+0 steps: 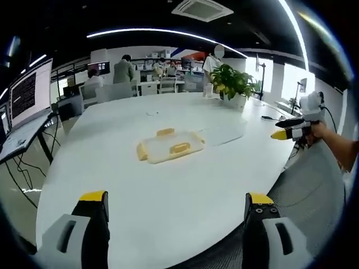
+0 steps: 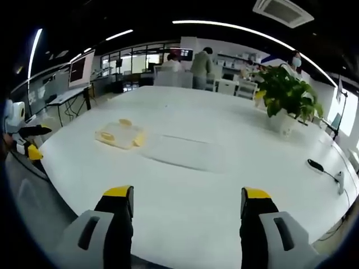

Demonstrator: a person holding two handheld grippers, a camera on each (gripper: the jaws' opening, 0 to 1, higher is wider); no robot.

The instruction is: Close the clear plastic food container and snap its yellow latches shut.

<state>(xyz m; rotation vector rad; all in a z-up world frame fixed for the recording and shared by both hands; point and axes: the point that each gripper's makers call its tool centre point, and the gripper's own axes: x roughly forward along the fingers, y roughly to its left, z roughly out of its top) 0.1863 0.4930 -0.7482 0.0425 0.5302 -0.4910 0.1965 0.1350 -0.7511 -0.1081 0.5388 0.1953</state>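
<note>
The clear plastic food container with yellow latches (image 1: 170,145) lay on the white oval surface (image 1: 168,190), well short of the potted green plant (image 1: 231,84). The left gripper (image 1: 176,208) and right gripper (image 2: 187,203) hovered near it, jaws apart, gripping nothing

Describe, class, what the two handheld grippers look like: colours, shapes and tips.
Left gripper and right gripper look alike: two black jaws with yellow tips, each backed by a grey-white shell with a dark slot. In the left gripper view, the right gripper's body is white with black parts.
</note>
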